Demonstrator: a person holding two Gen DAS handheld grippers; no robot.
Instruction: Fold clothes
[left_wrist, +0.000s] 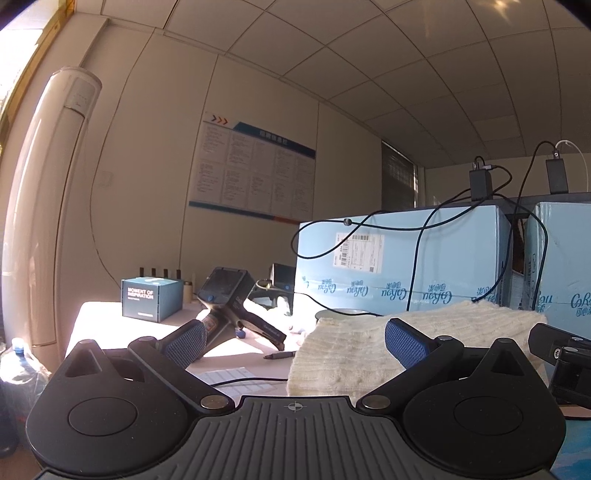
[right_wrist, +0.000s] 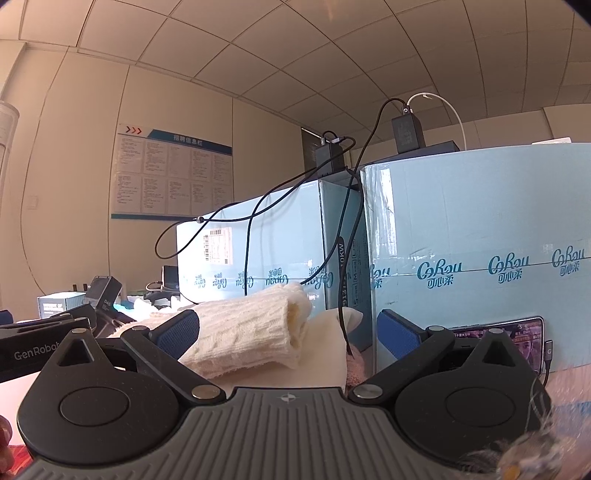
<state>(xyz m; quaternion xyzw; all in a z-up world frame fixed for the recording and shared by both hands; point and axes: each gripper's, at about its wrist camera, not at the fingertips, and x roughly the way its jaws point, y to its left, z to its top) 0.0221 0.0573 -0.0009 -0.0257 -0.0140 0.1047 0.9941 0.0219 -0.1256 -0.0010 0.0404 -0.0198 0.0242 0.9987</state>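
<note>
A cream knitted garment (left_wrist: 413, 332) lies folded in a thick bundle on the table, in front of the light blue boxes. My left gripper (left_wrist: 295, 343) is open, its blue pads (left_wrist: 184, 343) wide apart, with the bundle's left end between and just beyond them. My right gripper (right_wrist: 288, 332) is open too. The folded bundle (right_wrist: 251, 328) sits between its pads, resting on a white cloth (right_wrist: 325, 354). Neither gripper holds anything. The right gripper's body shows at the right edge of the left wrist view (left_wrist: 561, 354).
Large light blue cartons (right_wrist: 461, 258) stand close behind the bundle, with black cables (right_wrist: 343, 258) and chargers hanging over them. A phone (right_wrist: 517, 332) leans on the right carton. A black handheld device (left_wrist: 229, 295), a small blue box (left_wrist: 151, 299) and a pen (left_wrist: 279, 355) lie to the left.
</note>
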